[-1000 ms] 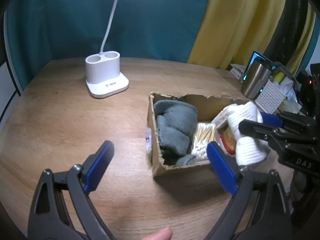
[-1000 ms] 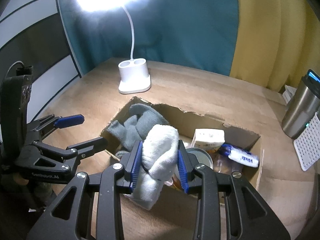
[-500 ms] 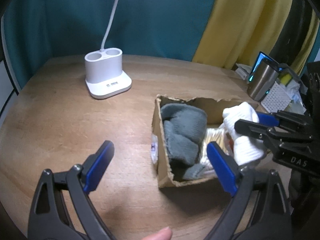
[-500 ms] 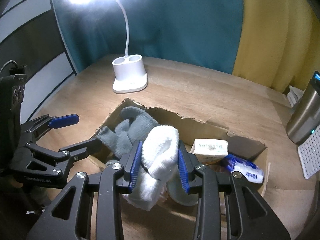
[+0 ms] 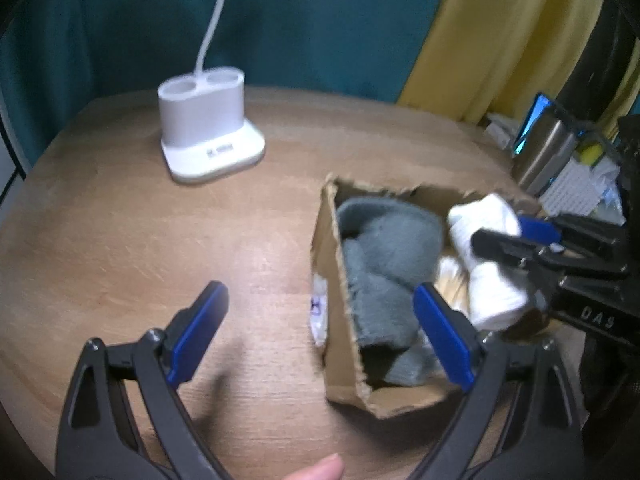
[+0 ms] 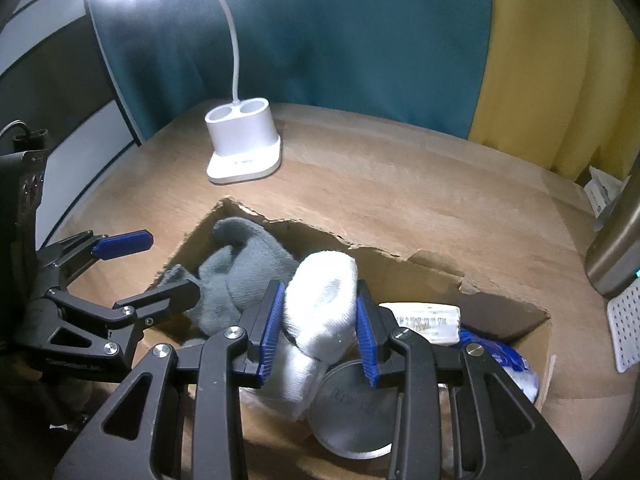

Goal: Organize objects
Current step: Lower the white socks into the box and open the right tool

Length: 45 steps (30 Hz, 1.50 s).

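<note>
Looking past our grippers, we see a round wooden table [image 6: 400, 200] with a white lamp base [image 6: 243, 148] that has two round wells and a thin bent neck, teal and yellow curtains [image 6: 360, 40] behind it, and a steel tumbler [image 5: 540, 152] at the right edge beside a white perforated piece [image 6: 624, 320]. In front stands a torn cardboard box [image 5: 336, 280], its rim ragged, with a white label on its outer left wall that we cannot read. Inside lie fuzzy grey socks [image 5: 384, 264], a round metal lid [image 6: 352, 412] with embossed lettering too faint to read, a white packet [image 6: 428, 320] with small print and a blue wrapper [image 6: 500, 356]. Our right gripper [image 6: 320, 330] is clamped on a white sock [image 6: 324, 300], soft and ribbed, held over the box's middle with its tail hanging down before the lid. Our left gripper [image 5: 320, 328] stands wide with nothing between its blue pads; one finger is over bare table, the other over the box's near-left corner and the grey socks. The right gripper's black body bears the letters "DAS" in the left view. A fingertip [image 5: 320, 470] shows at the bottom edge.
</note>
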Each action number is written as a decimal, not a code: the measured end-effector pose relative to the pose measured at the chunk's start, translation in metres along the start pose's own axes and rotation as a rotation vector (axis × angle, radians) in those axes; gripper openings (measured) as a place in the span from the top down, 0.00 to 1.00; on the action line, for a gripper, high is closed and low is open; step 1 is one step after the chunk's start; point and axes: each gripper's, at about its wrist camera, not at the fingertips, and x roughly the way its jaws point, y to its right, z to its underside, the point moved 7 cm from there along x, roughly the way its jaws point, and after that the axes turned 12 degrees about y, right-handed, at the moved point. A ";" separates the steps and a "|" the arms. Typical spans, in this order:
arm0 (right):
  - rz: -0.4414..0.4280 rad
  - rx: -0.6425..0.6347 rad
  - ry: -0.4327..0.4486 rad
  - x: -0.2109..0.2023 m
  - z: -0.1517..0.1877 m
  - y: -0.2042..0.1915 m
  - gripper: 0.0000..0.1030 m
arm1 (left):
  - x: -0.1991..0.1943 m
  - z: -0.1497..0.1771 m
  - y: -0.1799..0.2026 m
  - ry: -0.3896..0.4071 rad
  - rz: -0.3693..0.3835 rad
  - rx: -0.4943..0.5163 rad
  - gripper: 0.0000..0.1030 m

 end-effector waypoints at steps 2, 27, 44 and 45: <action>0.015 -0.009 -0.015 0.006 0.002 0.003 0.65 | 0.005 0.006 -0.001 -0.023 -0.002 -0.010 0.08; 0.018 0.002 0.017 -0.015 0.007 0.003 0.42 | -0.023 0.006 0.012 0.022 0.003 0.019 0.08; 0.071 0.033 0.074 -0.063 0.020 0.012 0.41 | -0.056 0.007 0.037 0.079 0.019 0.051 0.08; 0.076 0.035 0.076 -0.066 0.021 0.014 0.41 | -0.057 0.007 0.038 0.080 0.019 0.053 0.08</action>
